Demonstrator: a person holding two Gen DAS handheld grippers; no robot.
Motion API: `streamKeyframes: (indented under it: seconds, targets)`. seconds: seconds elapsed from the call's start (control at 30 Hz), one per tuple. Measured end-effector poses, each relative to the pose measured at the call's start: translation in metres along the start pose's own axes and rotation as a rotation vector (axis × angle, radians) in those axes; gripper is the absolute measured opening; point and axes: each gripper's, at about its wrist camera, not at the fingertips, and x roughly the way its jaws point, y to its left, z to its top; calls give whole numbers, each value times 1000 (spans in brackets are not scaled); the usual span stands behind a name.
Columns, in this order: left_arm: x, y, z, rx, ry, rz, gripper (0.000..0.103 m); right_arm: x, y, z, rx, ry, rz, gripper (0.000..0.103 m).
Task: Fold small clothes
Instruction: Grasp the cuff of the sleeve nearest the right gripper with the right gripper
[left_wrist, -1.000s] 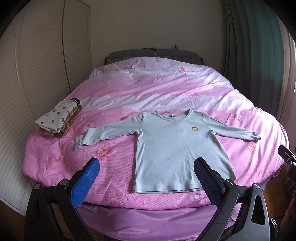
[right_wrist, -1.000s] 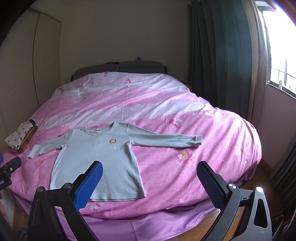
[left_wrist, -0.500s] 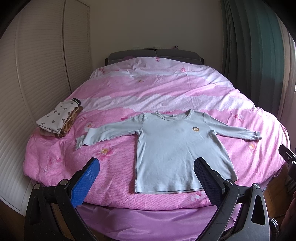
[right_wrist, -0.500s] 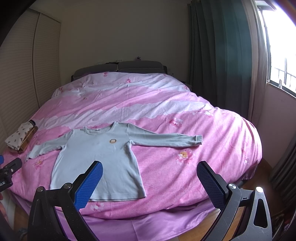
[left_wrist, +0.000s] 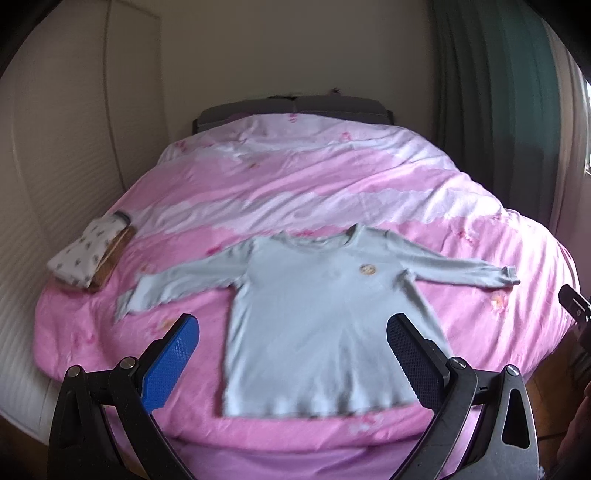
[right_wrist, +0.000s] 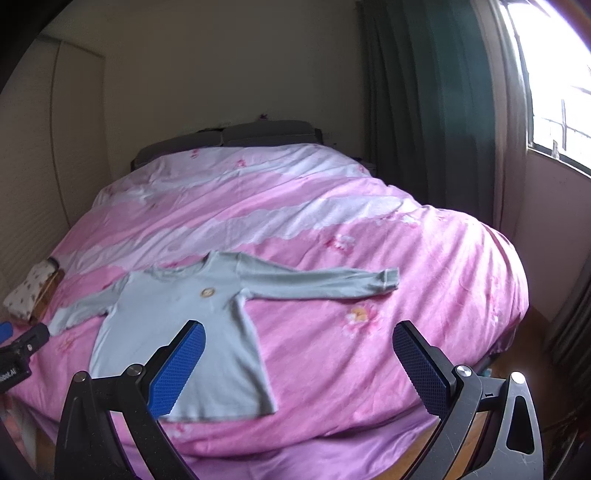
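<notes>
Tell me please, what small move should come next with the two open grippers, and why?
Probably bring the right gripper forward and down to the cuff of the light blue shirt, to fold that sleeve inward. The shirt lies flat on the pink duvet with both sleeves spread out, and both the right and the left gripper are open, holding nothing, short of the cloth.

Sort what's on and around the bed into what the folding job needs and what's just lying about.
For the job:
- shirt, spread flat, sleeves out
- left gripper, jaws wide apart, empty
- right gripper, jaws wide apart, empty
- bed cover, the work surface

Just lying about:
- folded patterned cloth on a brown pile at the bed's edge
- curtain
- window
</notes>
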Motion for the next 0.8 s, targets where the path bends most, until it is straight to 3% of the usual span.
streamKeyframes:
  seconds: [0.3, 0.47, 0.57, 0.8]
  targets:
    - [63, -101, 40, 67, -7, -57, 103, 69, -89, 42, 120, -35, -31, 98]
    - [108, -153, 51, 98, 20, -70, 103, 125, -130, 50, 190, 14, -31, 73]
    - [131, -171, 52, 101, 37, -66, 103, 162, -150, 45, 253, 72, -8, 63]
    - [174, -199, 42, 125, 77, -38, 103, 231, -175, 18, 350, 198, 47, 51]
